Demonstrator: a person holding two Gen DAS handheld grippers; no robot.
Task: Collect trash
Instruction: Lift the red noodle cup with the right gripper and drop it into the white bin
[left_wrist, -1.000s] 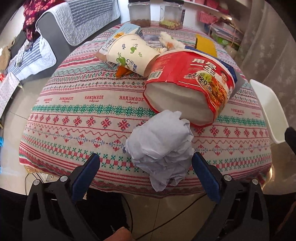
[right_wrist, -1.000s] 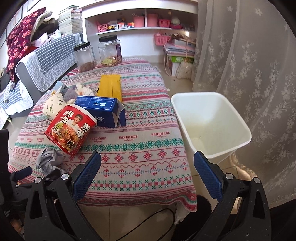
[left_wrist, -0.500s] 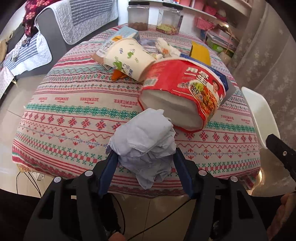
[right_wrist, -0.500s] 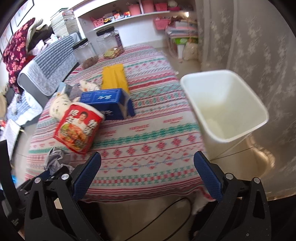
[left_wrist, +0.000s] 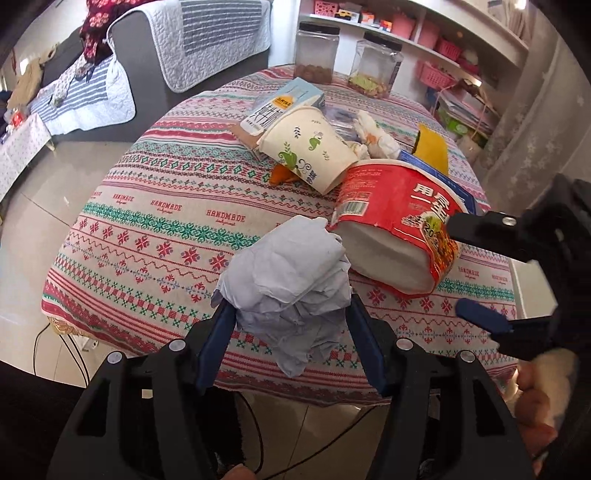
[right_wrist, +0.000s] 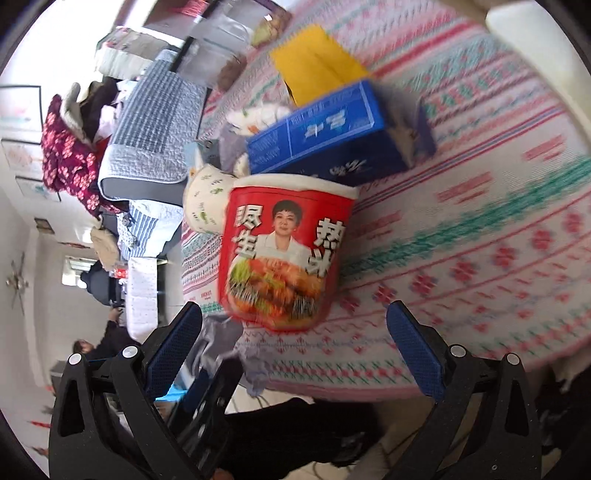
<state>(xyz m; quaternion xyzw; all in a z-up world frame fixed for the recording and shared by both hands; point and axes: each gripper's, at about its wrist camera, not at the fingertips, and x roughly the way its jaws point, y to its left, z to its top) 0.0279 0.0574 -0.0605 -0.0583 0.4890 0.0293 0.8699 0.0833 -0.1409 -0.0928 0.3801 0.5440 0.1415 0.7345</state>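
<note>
My left gripper (left_wrist: 291, 332) is shut on a crumpled grey-white paper wad (left_wrist: 291, 280) at the near edge of the patterned table (left_wrist: 166, 221). A red instant-noodle cup (left_wrist: 399, 229) lies on its side just behind the wad. My right gripper (right_wrist: 295, 343) is open, rolled sideways, with the noodle cup (right_wrist: 280, 247) between and just beyond its fingers; it also shows at the right of the left wrist view (left_wrist: 476, 273). A white paper cup (left_wrist: 310, 147), a milk carton (left_wrist: 280, 107), a blue box (right_wrist: 325, 136), a yellow packet (right_wrist: 317, 62) and a tissue (left_wrist: 373, 133) lie further back.
Two clear jars (left_wrist: 316, 51) stand at the table's far edge. A grey sofa with quilts (left_wrist: 192, 40) is to the left, shelves with pink baskets (left_wrist: 424, 33) behind. A white curtain (left_wrist: 535, 122) hangs at right. The bin's white rim (right_wrist: 532, 22) shows at the right wrist view's top.
My left gripper closed on the paper wad. My right gripper swung from facing the white bin, rolled sideways and moved close to the red noodle cup, still open.
</note>
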